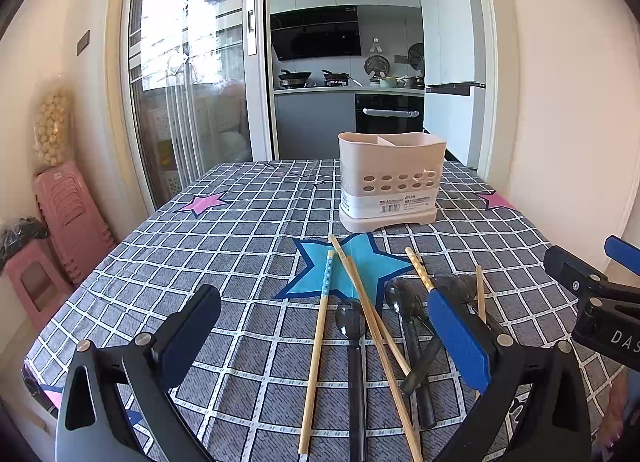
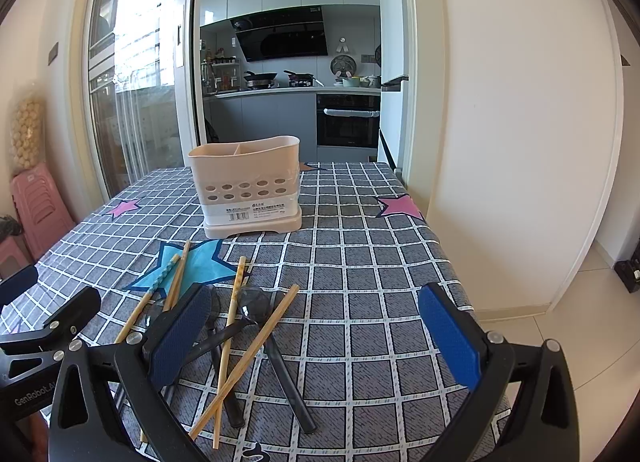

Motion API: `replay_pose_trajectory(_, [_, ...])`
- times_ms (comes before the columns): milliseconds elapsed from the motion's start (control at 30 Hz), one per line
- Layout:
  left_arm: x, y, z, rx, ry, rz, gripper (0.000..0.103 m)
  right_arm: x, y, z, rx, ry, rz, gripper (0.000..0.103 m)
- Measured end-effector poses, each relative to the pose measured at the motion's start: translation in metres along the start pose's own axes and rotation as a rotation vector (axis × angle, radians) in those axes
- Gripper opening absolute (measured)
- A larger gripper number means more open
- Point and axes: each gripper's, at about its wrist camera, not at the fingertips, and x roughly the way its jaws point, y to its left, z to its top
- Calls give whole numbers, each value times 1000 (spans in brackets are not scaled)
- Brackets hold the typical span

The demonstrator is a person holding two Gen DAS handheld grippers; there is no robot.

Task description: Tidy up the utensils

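Left gripper [image 1: 332,342]: standing spread wide, gripping nothing, hovering just above the tablecloth [image 1: 208,246]. Right gripper [image 2: 316,338]: likewise gaping, empty. Lying loose between and just ahead of the left fingers: wooden chopsticks [image 1: 316,362] crossing over black spoons [image 1: 354,342]; same pile sitting at the right gripper's left finger [image 2: 180,338]. Standing upright well beyond both grippers, apart from the pile: beige utensil holder [image 1: 390,182], compartments showing no contents.
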Motion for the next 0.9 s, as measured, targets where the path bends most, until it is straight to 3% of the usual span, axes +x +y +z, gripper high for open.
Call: replay_pose_trajectory(900, [0, 1, 0, -2, -1, -1, 103, -2, 2, 0, 0, -1, 5, 103])
